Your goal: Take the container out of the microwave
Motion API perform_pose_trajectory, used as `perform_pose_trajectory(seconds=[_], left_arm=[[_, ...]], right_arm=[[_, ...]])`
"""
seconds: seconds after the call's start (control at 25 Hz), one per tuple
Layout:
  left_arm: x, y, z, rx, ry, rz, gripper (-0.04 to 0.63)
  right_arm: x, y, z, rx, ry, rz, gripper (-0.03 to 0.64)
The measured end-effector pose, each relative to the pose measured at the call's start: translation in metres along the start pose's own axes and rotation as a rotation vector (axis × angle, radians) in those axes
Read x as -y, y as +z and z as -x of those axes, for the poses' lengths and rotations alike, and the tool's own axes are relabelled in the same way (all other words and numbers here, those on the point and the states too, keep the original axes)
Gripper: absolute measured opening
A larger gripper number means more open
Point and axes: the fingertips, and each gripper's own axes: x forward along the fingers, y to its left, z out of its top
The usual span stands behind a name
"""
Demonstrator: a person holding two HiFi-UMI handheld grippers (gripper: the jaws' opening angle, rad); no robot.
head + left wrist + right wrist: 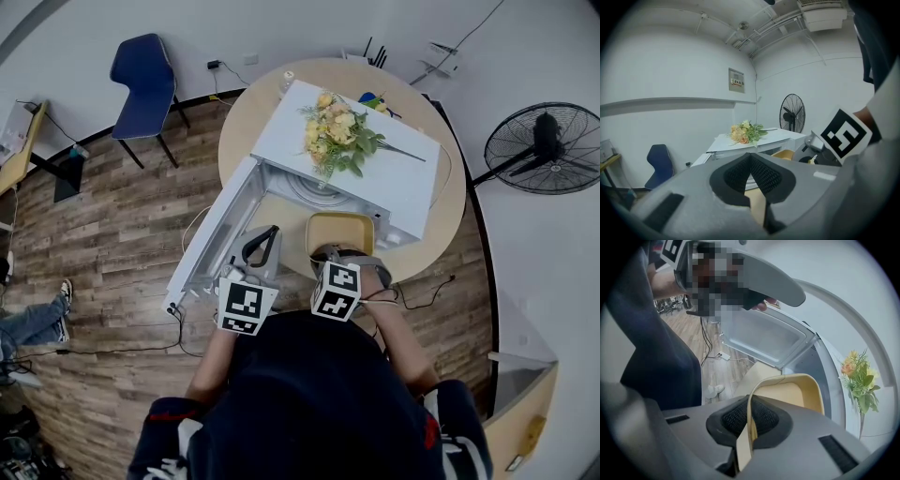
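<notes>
My right claw (335, 253) is clamped shut on the near rim of the container (339, 231). In the head view the tan container sits at the mouth of the microwave (398, 173), in front of the cavity. I cannot tell whether it has fully cleared the sill. I hold it by the edge nearest me because that is the part I can reach from outside the oven. The door (211, 239) hangs wide open at the microwave's left, which keeps the way out free. My left claw (262, 247) waits just in front of the microwave, between the door and the container, and carries nothing. The flowers (336, 131) lie on the microwave's top, clear of the work.

In the left gripper view, the pads of that claw (751, 171) meet at their tips with nothing between them. It points towards the microwave's front and acts as a spare, I judge.

In the right gripper view, the container's thin wall (749, 427) runs straight down between my pads, which press on both faces. Its hollow (787, 394) opens towards the microwave. Pinching the wall from above gives me a firm hold for drawing it towards me.
</notes>
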Motion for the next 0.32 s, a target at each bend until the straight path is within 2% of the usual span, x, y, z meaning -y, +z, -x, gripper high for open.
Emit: perform_pose_trajectory(seconds=[0.32], left_arm=[[0.001,-0.0006,0.0005,-0.005,-0.003,-0.001,0.014]], right_arm=[[-0.0032,0.0015,0.0,0.004,0.01,0.001,0.012]])
